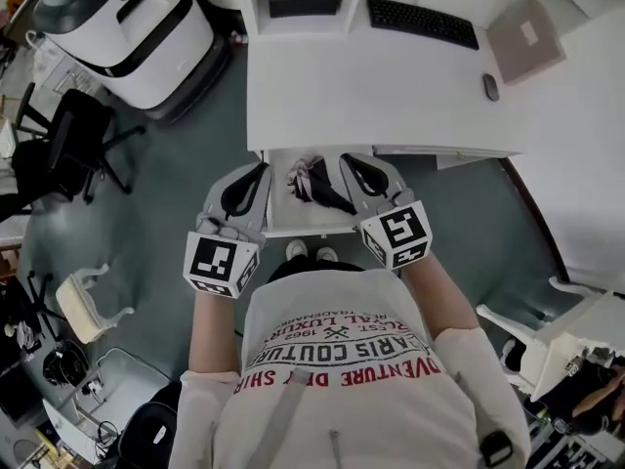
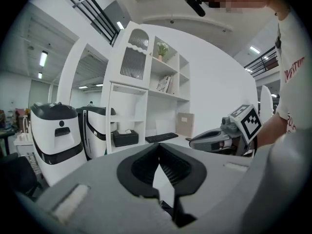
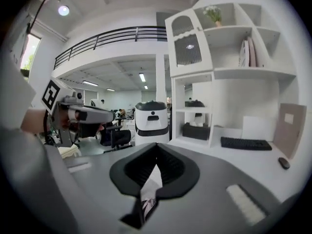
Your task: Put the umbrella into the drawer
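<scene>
Umbrella (image 1: 319, 185), folded and dark with a pale pink part at its left end, is seen lying inside the open drawer (image 1: 305, 229). The drawer is pulled out toward the person from under the near edge of the white desk (image 1: 391, 101). The umbrella is laid across the drawer, with its dark end turned to the right.

Both grippers are held raised in front of the person, above the drawer, and are pointed toward the far side. The left gripper (image 1: 258, 172) is kept over the left edge of the drawer, and the right gripper (image 1: 350, 164) over its right part. In the head view the umbrella is found between the two.

In the left gripper view the jaws are brought together, the tips meet, and nothing is held between them. In the right gripper view the jaws are closed in the same way and are also empty. Through the small gap under the right tips a pinkish patch can be noticed far below.

On the far part of the desk a black keyboard (image 1: 422, 22), a mouse (image 1: 490, 87) and a brown board (image 1: 527, 39) are placed. On the floor to the left, a white and black machine (image 1: 127, 27) and a black chair (image 1: 73, 140) are standing.
</scene>
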Tool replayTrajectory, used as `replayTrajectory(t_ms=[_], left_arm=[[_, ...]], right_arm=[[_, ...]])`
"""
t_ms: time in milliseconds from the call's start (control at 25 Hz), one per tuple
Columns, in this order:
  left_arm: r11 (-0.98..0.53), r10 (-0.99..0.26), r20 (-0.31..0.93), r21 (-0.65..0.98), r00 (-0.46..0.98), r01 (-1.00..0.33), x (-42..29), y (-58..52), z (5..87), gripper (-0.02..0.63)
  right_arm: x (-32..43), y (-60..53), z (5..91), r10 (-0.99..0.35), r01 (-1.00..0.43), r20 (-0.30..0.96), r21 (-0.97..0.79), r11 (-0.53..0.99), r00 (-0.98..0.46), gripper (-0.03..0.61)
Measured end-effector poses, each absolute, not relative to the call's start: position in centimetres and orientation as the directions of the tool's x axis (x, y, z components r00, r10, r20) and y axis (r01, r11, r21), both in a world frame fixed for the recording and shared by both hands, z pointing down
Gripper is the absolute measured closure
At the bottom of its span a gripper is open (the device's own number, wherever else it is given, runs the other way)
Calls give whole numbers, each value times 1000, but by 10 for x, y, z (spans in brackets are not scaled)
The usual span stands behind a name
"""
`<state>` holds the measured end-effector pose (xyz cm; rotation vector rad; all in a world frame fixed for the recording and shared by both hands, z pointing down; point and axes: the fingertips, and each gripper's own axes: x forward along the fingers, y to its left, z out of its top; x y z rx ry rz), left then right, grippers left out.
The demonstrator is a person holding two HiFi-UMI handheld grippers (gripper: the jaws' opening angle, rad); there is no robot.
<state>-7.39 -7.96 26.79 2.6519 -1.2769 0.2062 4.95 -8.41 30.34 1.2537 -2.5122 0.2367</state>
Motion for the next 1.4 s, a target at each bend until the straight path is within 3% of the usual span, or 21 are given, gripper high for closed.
replayTrajectory(t_ms=[520,1400], left_arm=[[-589,-803,97,29,588,-808,-72,-49,195,606],[-566,-820,94,22,565,-824,-85,-50,186,606]], right_arm=[[76,-65,200,-793,-795,118,39,605,-598,580],[69,-61,207,-801,-808,143,22,589,-581,580]])
